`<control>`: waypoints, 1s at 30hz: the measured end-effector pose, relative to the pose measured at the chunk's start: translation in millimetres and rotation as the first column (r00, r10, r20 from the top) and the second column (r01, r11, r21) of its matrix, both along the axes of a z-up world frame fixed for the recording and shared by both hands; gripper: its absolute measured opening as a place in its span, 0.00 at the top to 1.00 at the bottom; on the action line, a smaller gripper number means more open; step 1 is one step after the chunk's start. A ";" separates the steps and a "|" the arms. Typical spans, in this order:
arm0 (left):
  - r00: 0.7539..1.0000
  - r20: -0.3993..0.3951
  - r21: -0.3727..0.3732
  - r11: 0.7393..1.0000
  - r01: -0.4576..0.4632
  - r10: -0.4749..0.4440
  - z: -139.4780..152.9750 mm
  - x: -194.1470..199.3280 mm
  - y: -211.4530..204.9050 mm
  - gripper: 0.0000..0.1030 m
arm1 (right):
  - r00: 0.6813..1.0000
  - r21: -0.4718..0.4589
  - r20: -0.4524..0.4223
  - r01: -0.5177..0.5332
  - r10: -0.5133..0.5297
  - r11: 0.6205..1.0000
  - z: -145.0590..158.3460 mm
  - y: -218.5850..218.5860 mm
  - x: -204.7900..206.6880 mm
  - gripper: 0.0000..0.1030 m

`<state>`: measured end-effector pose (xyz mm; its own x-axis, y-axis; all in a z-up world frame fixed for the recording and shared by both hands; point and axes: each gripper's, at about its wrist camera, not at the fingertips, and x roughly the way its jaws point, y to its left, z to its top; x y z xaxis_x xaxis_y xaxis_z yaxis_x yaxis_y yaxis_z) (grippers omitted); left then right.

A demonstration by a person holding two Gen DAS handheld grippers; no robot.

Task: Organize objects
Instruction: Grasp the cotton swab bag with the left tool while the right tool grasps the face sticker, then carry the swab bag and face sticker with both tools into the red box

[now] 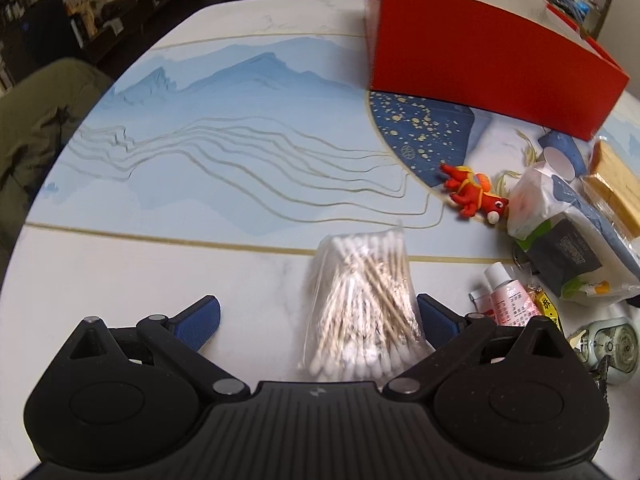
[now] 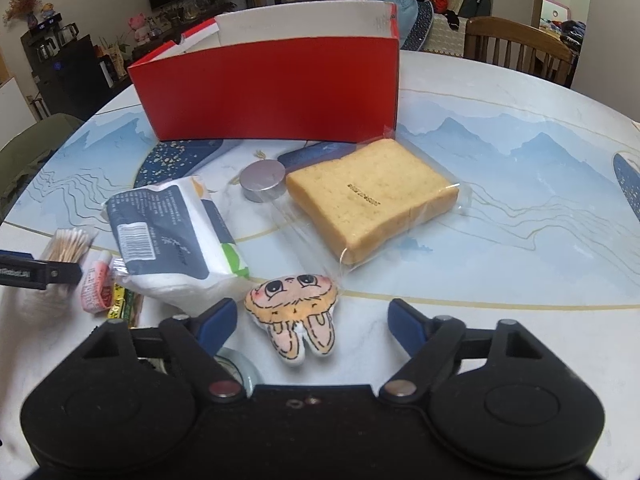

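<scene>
A clear bag of cotton swabs (image 1: 362, 308) lies on the table between my left gripper's (image 1: 318, 320) open fingers, close to the right pad (image 1: 436, 318). The bag also shows in the right wrist view (image 2: 70, 244). My right gripper (image 2: 312, 324) is open, with a flat rabbit plush (image 2: 298, 316) lying between its fingers. A red open box (image 2: 264, 92) stands at the back of the table; it also shows in the left wrist view (image 1: 488, 68). The left gripper's finger shows in the right wrist view (image 2: 36, 272).
A tissue pack (image 2: 172, 236), wrapped bread slices (image 2: 372, 196), a round metal tin (image 2: 262, 180), a pink tube (image 2: 96, 284) and a yellow-green wrapper (image 2: 120, 308) lie ahead. A red toy (image 1: 474, 194) and a round glass item (image 1: 612, 348) sit right of the swabs. A wooden chair (image 2: 520, 52) stands behind.
</scene>
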<state>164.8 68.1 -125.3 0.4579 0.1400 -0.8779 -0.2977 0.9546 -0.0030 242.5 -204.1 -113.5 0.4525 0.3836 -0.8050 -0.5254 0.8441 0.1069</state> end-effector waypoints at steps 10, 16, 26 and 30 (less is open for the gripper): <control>0.998 0.032 0.003 0.998 0.056 -0.056 4.1 -5.2 -2.9 0.13 | 1.000 0.003 0.005 -0.021 0.021 1.000 0.1 7.0 -3.4 0.47; 0.995 0.052 -0.013 0.996 0.092 -0.091 11.7 -7.2 -5.1 0.54 | 1.000 0.006 -0.004 -0.003 0.003 1.000 2.7 8.2 -6.6 0.54; 0.994 0.071 -0.078 0.993 0.084 -0.078 15.9 -23.4 -4.2 0.63 | 1.000 0.037 -0.012 0.028 -0.027 0.999 16.0 -0.1 -22.7 0.58; 0.996 0.061 -0.106 0.991 0.077 -0.071 21.7 -31.1 -6.5 0.63 | 1.000 0.051 -0.008 0.026 -0.025 0.998 26.1 -4.3 -34.1 0.58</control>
<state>133.7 61.7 -103.6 0.5128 0.0097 -0.8584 -0.2226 0.9672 -0.1220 208.4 -208.3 -87.3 0.4570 0.4125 -0.7880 -0.5029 0.8506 0.1537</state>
